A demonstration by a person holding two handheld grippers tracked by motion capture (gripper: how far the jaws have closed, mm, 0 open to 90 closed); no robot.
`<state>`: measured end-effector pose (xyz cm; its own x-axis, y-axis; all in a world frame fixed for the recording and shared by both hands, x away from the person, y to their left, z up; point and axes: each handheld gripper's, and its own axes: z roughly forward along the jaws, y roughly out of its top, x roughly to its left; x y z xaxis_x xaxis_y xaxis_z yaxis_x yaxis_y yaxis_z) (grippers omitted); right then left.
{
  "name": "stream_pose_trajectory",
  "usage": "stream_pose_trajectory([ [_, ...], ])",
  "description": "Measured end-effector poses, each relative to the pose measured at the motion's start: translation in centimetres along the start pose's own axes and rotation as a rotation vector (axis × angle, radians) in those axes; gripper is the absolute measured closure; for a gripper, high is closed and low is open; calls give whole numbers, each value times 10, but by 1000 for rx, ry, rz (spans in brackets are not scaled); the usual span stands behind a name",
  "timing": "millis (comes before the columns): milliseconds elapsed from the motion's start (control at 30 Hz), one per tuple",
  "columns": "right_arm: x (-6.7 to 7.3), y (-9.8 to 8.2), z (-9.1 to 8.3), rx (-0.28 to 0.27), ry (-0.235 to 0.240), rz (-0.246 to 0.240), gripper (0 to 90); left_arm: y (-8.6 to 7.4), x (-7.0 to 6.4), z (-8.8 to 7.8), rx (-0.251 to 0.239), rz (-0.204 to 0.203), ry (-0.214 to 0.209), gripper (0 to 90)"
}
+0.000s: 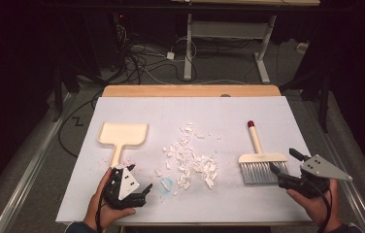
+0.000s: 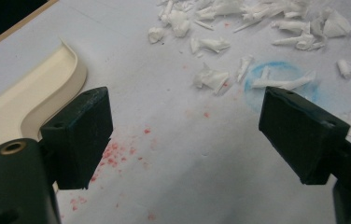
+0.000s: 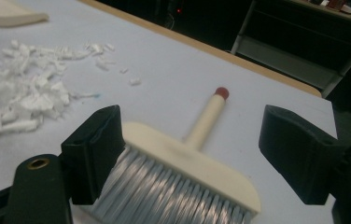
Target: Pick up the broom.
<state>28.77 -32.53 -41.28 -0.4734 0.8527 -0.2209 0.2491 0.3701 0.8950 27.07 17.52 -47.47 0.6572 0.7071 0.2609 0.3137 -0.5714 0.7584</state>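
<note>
Right gripper view: brush (image 3: 183, 163) between open right gripper (image 3: 187, 154) jaws, unclamped.

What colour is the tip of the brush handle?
Red, on the brush handle's far end; clearest in the right gripper view.

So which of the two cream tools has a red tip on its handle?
The brush, lying by the right claw: its handle ends in a red tip and it has grey bristles. The dustpan by the left claw has a plain cream handle.
</note>
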Motion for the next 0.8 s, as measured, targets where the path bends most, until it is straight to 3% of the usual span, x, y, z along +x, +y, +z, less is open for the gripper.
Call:
stream_pose_trajectory([
  [133, 8, -5, -2, 15, -4, -40, 216, 1, -2, 0, 0, 9, -1, 165],
  [600, 3, -1, 12, 37, -29, -19, 205, 1, 0, 5, 16, 16, 7, 165],
  [733, -3, 6, 27, 70, -51, -24, 229, -1, 2, 6, 30, 17, 8, 165],
  [767, -6, 8, 32, 78, -52, -6, 251, -2, 2, 6, 28, 10, 8, 165],
  [800, -13, 14, 45, 114, -39, 43, 253, -2, 2, 5, 26, 7, 7, 165],
])
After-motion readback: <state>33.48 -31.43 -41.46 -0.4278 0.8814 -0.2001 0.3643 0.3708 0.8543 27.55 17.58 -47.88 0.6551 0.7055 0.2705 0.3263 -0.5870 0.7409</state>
